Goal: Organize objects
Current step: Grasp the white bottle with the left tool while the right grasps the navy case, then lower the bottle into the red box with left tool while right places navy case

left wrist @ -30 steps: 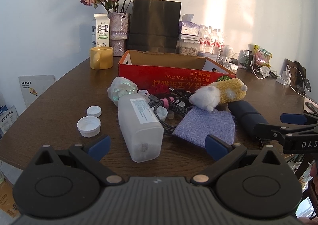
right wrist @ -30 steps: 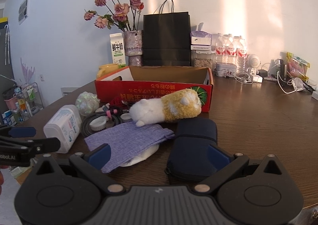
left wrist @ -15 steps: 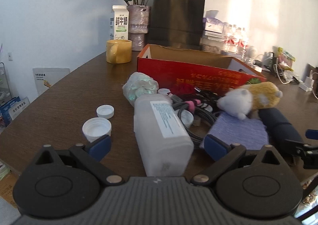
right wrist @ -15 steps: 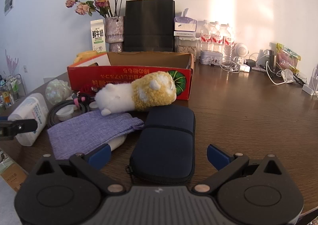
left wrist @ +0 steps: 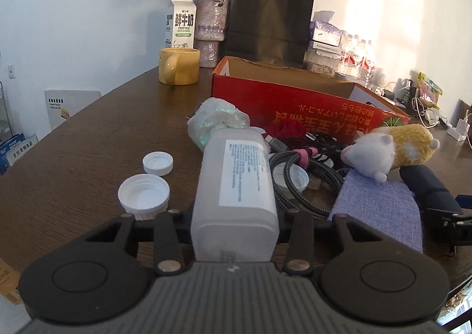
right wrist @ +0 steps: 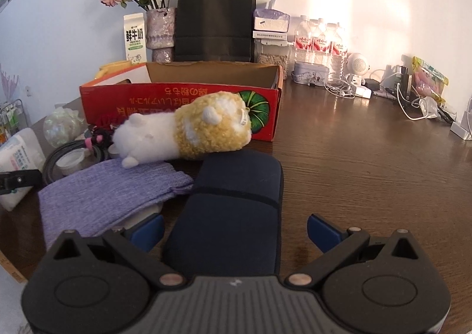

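Your left gripper point(left wrist: 234, 217) has just been closing, and its fingers now sit narrow against both sides of the frosted white plastic bottle point(left wrist: 236, 183) lying on its side with a printed label facing up. The pads themselves are hidden behind the bottle, but the arms press in at its near end, so it reads as gripped. A second ago those fingers stood wide and well short of the bottle; the view has since closed in on it.

Your right gripper point(right wrist: 234, 230) stands wide, its 2 blue pads point(right wrist: 147, 230) straddling the near end of the dark navy fabric zip case point(right wrist: 233, 210) without touching it. That case has also grown larger in view than before.

My reading: the bottle is ready to lift, the case needs a squeeze first.

From the bottle, 2 white screw caps point(left wrist: 144, 192) lie at 9 o'clock, a coiled braided cable point(left wrist: 306, 177) at 3 o'clock. Beyond it, at 1 o'clock, a white and yellow plush toy point(left wrist: 389, 151) rests on a lilac woven pouch point(left wrist: 380, 213). The open red cardboard box point(left wrist: 295, 104), the likely destination, sits at 12 o'clock on the dark wooden table point(left wrist: 88, 142).
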A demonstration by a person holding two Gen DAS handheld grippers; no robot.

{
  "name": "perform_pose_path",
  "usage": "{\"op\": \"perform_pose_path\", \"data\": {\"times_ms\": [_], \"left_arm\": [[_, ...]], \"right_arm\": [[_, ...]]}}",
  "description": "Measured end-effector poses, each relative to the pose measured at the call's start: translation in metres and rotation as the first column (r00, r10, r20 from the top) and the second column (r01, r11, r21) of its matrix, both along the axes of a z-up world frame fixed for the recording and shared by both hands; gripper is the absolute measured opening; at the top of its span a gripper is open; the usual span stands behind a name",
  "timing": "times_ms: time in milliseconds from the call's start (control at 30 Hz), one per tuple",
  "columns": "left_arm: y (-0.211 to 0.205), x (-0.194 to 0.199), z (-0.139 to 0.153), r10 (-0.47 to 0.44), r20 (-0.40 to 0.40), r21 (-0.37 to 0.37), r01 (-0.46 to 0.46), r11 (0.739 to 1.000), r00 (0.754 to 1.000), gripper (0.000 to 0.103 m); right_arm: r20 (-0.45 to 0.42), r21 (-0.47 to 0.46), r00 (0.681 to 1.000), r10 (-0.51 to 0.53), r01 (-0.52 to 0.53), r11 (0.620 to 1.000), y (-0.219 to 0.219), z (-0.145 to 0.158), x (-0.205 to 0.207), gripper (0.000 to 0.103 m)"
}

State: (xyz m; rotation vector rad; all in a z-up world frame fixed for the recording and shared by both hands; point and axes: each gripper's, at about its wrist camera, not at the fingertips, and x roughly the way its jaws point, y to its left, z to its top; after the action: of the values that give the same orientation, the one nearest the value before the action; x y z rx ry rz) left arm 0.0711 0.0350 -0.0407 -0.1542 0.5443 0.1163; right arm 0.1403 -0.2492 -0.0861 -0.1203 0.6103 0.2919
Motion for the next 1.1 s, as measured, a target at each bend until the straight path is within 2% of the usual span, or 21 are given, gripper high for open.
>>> {"op": "perform_pose_path", "data": {"times_ms": [167, 400, 433, 567, 833, 1100], "left_arm": [[0.003, -0.002, 0.003, 0.002, 0.012, 0.017, -0.002, 1.0, 1.0, 0.042], [0.007, 0.0, 0.005, 0.019, 0.015, 0.0, -0.019, 1.0, 1.0, 0.042], [0.007, 0.001, 0.005, 0.02, 0.014, -0.003, -0.02, 1.0, 1.0, 0.042], [0.008, 0.002, 0.001, 0.018, 0.005, -0.018, -0.018, 1.0, 1.0, 0.042], [0.004, -0.003, 0.007, -0.007, 0.032, -0.021, 0.008, 1.0, 0.999, 0.042], [-0.003, -0.011, 0.021, -0.04, 0.08, -0.015, 0.041, 0.999, 0.996, 0.042]], "right_arm": [[-0.023, 0.002, 1.0, 0.0, 0.0, 1.0, -0.003, 0.001, 0.011, 0.103], [-0.049, 0.003, 0.999, 0.005, -0.005, 1.0, 0.001, -0.002, 0.023, 0.101], [-0.05, 0.008, 0.999, 0.012, -0.011, 1.0, 0.0, -0.002, 0.024, 0.099], [-0.042, 0.029, 0.998, 0.041, -0.039, 0.999, -0.002, 0.0, 0.026, 0.077], [-0.039, 0.069, 0.997, 0.069, -0.066, 0.995, -0.02, 0.005, 0.019, 0.067], [0.004, 0.097, 0.998, 0.056, -0.056, 0.994, -0.034, 0.019, 0.002, 0.066]]}}
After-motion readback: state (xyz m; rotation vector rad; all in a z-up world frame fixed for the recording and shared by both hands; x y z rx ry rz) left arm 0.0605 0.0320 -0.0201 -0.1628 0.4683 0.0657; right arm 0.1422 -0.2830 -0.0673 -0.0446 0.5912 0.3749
